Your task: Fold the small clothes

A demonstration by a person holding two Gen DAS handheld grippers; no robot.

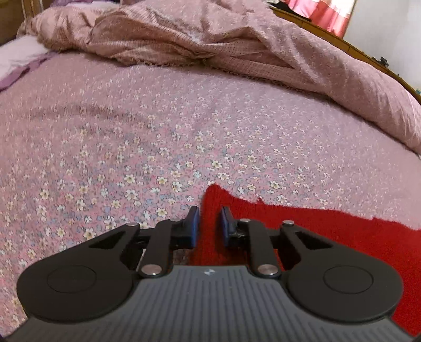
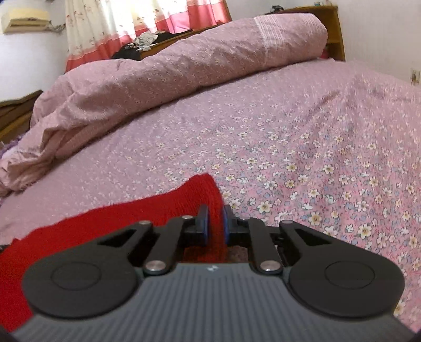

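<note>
A red knitted garment [image 1: 302, 236] lies on the pink flowered bed sheet [image 1: 158, 136]. In the left wrist view my left gripper [image 1: 209, 223] has its blue pads on either side of the garment's left corner and is shut on it. In the right wrist view the same red garment [image 2: 131, 210] stretches off to the left. My right gripper [image 2: 215, 225] is shut on its right corner, which bunches up between the blue pads. The rest of the garment is hidden under both grippers.
A rumpled pink quilt [image 1: 236, 39] is heaped along the far side of the bed, also in the right wrist view [image 2: 171, 71]. A wooden headboard [image 2: 334, 31], pink curtains [image 2: 147, 23] and a purple cloth [image 1: 18, 68] lie beyond.
</note>
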